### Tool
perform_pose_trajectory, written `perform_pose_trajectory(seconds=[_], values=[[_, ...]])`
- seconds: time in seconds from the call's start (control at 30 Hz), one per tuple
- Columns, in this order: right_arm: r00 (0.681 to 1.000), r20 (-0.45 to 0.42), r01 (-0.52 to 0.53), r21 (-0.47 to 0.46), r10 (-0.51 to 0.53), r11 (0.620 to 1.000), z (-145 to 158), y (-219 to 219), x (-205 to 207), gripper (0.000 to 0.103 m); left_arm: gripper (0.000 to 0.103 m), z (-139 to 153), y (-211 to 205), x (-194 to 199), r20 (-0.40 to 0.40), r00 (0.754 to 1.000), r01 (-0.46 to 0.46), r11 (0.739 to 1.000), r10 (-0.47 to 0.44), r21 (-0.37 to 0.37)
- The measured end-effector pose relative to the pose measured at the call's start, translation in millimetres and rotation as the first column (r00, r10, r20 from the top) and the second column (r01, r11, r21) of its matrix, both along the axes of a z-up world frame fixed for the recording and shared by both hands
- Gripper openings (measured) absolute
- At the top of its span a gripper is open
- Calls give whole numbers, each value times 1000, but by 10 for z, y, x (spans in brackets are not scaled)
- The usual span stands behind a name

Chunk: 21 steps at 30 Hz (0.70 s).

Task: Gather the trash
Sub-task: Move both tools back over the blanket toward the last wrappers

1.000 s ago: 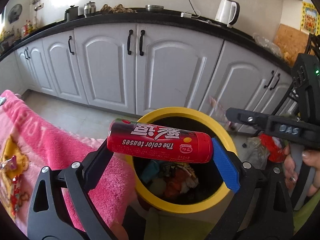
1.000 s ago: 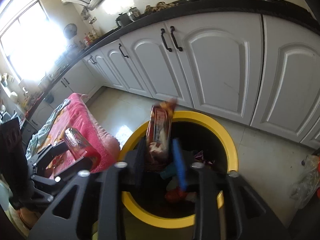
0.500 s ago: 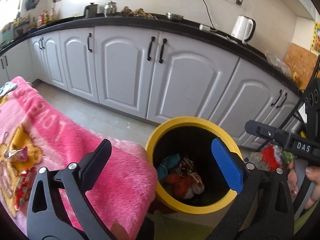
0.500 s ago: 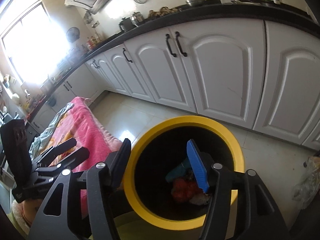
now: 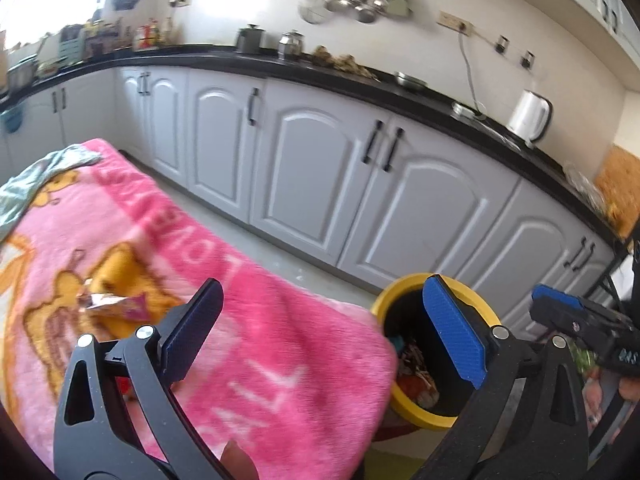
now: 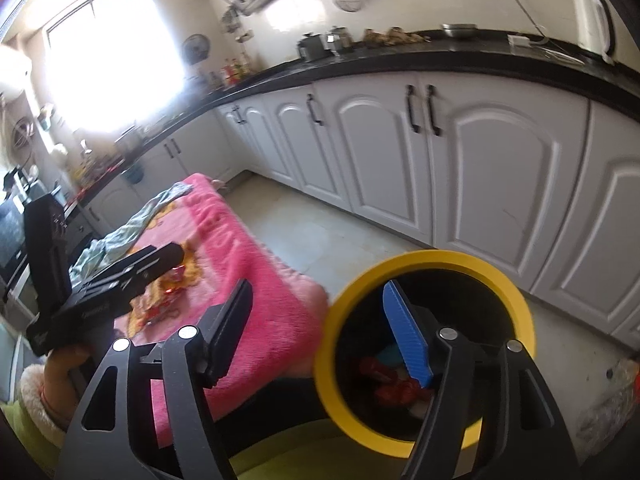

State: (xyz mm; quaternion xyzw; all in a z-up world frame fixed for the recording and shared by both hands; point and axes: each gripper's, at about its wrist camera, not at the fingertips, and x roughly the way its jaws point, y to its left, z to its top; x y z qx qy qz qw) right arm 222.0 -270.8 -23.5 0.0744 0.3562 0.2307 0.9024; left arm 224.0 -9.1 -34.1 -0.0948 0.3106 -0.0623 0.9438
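Left wrist view: left claw (image 5: pixel 320 332) stands wide, nothing between its pads. It hangs over a pink cartoon blanket (image 5: pixel 248 320), facing a crumpled snack wrapper (image 5: pixel 110 304) lying on the blanket's yellow print, well apart from the bin. Yellow-rimmed trash bin (image 5: pixel 384 304) sits on the floor just beside the blanket's edge, below the white cabinets (image 5: pixel 320 184). Mixed wrappers show inside the bin, red and teal among them.

Right wrist view: right claw (image 6: pixel 320 328) has just been opening and stands fairly wide, with nothing between the pads. It is above the gap between blanket (image 6: pixel 256 280) and bin (image 6: pixel 332 344), its blue pad showing against the bin's dark mouth. More red-and-foil scraps (image 6: pixel 168 300) lie on the blanket near the left claw (image 6: pixel 160 258); too blurred to count or name. A pale green cloth (image 6: pixel 120 236) is bunched at the blanket's far end; whether it counts as trash I cannot tell.

Judgement on progress: part done. Bin already holds several pieces; both claws carry nothing. At least the wrapper and the scraps beside it remain on the blanket, so further pick-and-drop rounds are left. Likely next target: the crumpled wrapper nearest the left claw.
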Motion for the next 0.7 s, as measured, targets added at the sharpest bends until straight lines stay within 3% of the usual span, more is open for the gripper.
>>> perform_pose_trajectory(seconds=[0.7], values=[[975,-15,-222,-62,222,973,-89,1306,-88,69,92,-38,1341,-242,-11,972,-235,967,235,-95]])
